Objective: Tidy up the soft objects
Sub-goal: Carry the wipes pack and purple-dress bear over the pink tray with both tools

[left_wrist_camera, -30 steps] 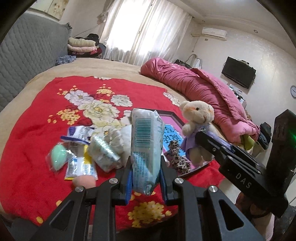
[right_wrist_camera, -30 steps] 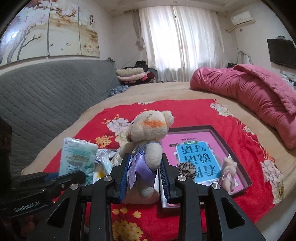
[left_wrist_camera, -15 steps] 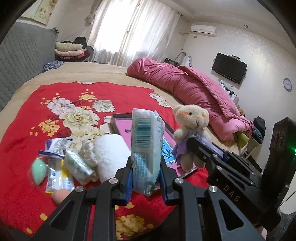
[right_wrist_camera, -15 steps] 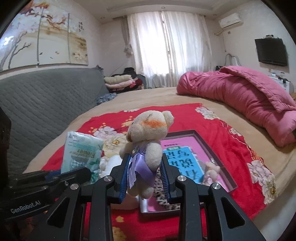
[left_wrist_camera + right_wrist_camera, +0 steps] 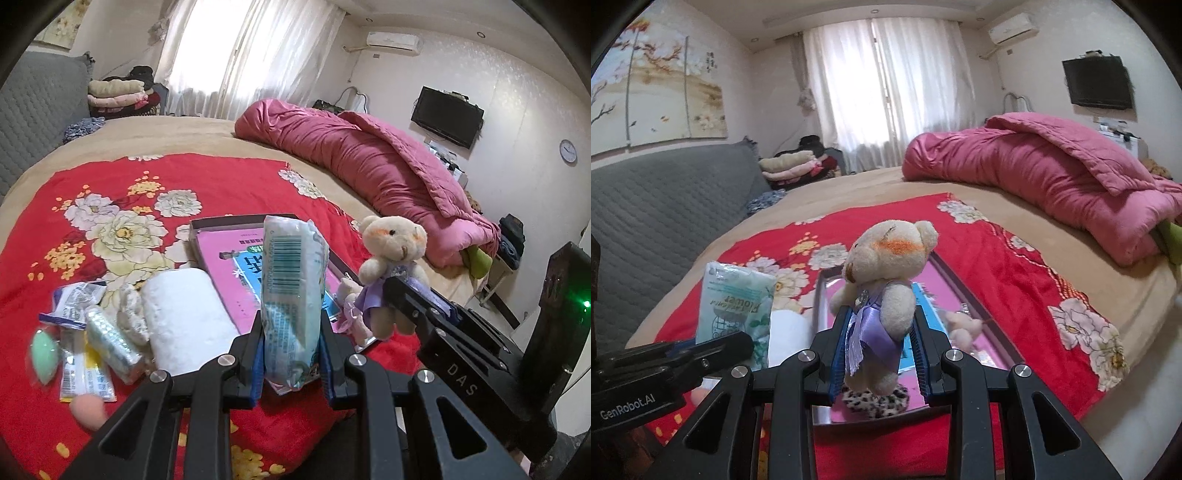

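My left gripper (image 5: 291, 354) is shut on a pale blue tissue pack (image 5: 293, 295) and holds it upright above the red blanket. My right gripper (image 5: 879, 350) is shut on a cream teddy bear in a purple dress (image 5: 886, 284), held above the dark tray (image 5: 975, 306) with a pink and blue book. The bear also shows in the left wrist view (image 5: 391, 262), the tissue pack in the right wrist view (image 5: 735, 306). A small plush (image 5: 960, 328) and a leopard-print item (image 5: 875, 400) lie in the tray.
On the red floral blanket (image 5: 110, 192) left of the tray lie a white towel roll (image 5: 184, 317), small packets (image 5: 107, 339), a green sponge (image 5: 44, 350) and a pink sponge (image 5: 88, 410). A pink quilt (image 5: 369, 166) lies at the right. A grey headboard (image 5: 665, 206) stands at the left.
Both grippers have risen and drawn back from the bed while keeping their holds. The view has swung right, so the tray sits more central under the held items.
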The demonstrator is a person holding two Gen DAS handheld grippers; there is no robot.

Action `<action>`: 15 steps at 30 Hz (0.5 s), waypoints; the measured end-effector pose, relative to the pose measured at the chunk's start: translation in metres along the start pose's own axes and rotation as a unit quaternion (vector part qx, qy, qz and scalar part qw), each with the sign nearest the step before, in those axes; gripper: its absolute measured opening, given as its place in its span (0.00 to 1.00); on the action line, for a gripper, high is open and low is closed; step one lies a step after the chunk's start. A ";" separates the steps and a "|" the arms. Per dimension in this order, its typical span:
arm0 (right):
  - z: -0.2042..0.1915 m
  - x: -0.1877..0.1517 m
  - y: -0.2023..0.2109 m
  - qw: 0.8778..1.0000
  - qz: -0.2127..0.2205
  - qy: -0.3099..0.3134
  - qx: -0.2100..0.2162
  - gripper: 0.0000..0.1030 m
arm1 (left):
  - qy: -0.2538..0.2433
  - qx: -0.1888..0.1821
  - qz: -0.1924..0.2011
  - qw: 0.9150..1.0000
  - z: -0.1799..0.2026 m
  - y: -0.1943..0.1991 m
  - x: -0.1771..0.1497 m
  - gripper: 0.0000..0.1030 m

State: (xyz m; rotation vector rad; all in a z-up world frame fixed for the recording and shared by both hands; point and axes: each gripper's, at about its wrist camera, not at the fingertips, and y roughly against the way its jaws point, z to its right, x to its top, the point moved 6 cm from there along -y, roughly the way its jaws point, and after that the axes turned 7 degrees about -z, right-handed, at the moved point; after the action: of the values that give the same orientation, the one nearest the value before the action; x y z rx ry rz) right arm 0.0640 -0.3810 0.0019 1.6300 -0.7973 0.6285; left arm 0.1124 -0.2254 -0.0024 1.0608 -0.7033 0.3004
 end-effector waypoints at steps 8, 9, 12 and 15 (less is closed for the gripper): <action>0.023 -0.002 -0.008 1.000 -0.006 -0.022 -0.014 0.30 | -0.007 -0.008 -0.027 1.000 0.010 -0.029 -0.001 0.24; 0.026 -0.003 -0.009 1.000 -0.008 -0.025 -0.015 0.30 | -0.008 -0.008 -0.033 0.999 0.012 -0.034 -0.002 0.24; 0.031 -0.005 -0.012 0.999 -0.012 -0.028 -0.018 0.31 | -0.010 -0.005 -0.051 0.999 0.014 -0.050 -0.005 0.24; 0.033 -0.007 -0.016 0.999 -0.017 -0.029 -0.018 0.31 | -0.003 -0.011 -0.067 0.998 0.014 -0.065 -0.008 0.24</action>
State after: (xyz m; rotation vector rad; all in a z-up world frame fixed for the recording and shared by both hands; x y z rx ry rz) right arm 0.0715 -0.4105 -0.0192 1.6315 -0.8185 0.5417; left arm 0.1365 -0.2679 -0.0480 1.0830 -0.6368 0.1729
